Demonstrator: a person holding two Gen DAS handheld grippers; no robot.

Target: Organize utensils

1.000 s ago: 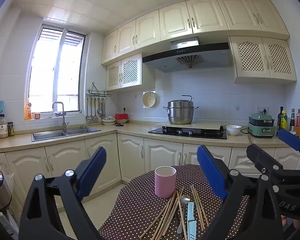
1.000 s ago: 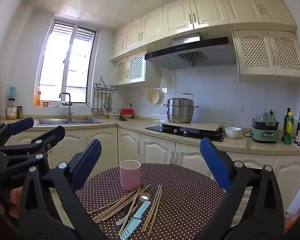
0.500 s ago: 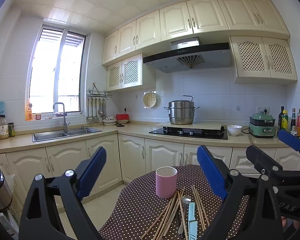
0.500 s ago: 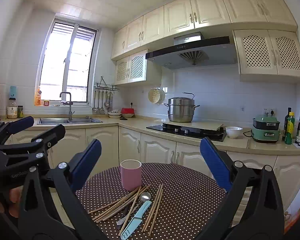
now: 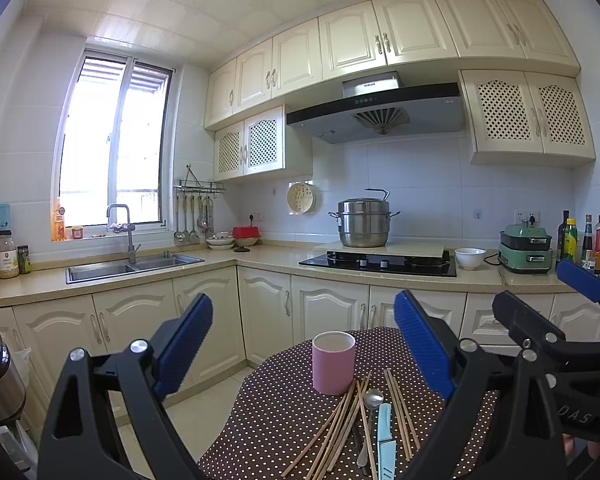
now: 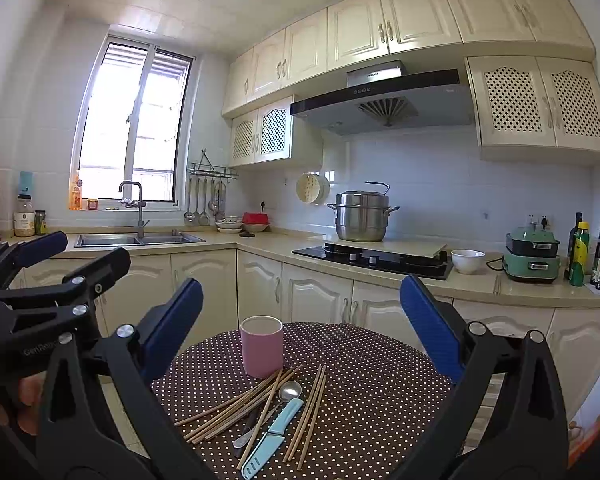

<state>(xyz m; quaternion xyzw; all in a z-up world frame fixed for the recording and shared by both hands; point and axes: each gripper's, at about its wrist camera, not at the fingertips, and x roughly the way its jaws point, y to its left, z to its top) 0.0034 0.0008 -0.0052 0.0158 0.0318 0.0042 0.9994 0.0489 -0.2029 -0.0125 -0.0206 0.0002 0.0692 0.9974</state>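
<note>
Round table [image 6: 380, 380] in brown polka-dot cloth carries, near its centre, upright pink cup [image 6: 261, 346], with loose wooden chopsticks [image 6: 240, 404], light-blue knife [image 6: 274, 436] and metal spoon [image 6: 288, 392] just in front; left gripper [image 5: 304, 350] and right gripper [image 6: 300, 322] hover above, both spread wide, holding nothing.

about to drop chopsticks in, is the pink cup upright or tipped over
Upright. The pink cup stands on its base on the dotted tablecloth, open rim facing up, with the chopsticks lying beside it.
</note>
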